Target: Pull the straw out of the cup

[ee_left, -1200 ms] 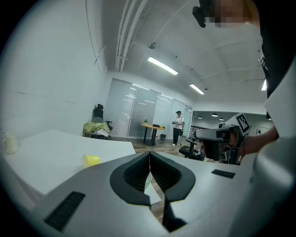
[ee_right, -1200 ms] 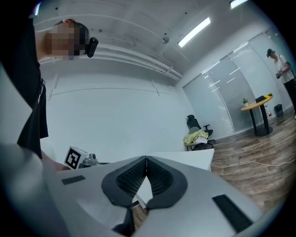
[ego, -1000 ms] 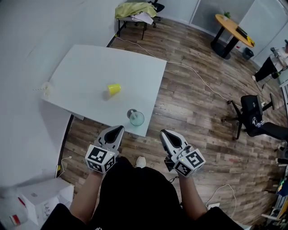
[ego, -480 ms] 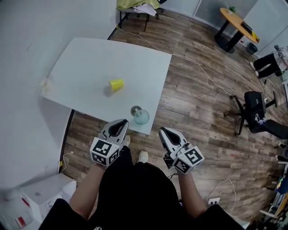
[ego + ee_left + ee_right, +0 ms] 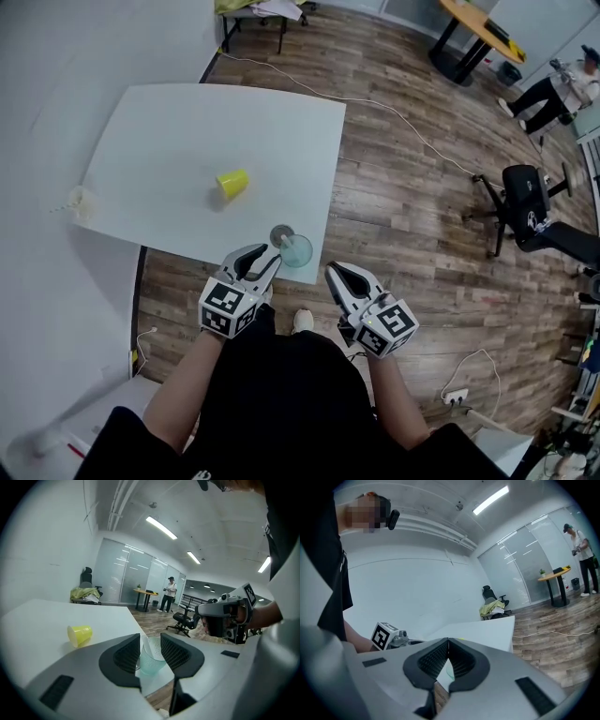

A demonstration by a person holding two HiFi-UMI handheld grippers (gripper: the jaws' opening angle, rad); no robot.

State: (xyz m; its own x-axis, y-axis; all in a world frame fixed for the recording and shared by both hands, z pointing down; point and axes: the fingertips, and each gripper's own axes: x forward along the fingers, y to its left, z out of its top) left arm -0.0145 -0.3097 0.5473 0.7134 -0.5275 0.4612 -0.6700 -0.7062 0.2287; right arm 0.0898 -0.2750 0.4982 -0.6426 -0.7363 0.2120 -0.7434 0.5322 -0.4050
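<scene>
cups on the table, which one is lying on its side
The yellow cup, mid-table, tipped over. The clear bluish cup at the near corner stands upright; the pale cup at the left edge is too small to judge.

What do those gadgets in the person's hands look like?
Two matching tools: left gripper and right gripper are light grey, beak-shaped shells with black insets; the jaws carry black grid-textured pads. Each ends in a cube bearing black-and-white square markers. The person wears black clothing, forearms unsleeved. The left jaws have just been opening, nothing held between them.
</scene>
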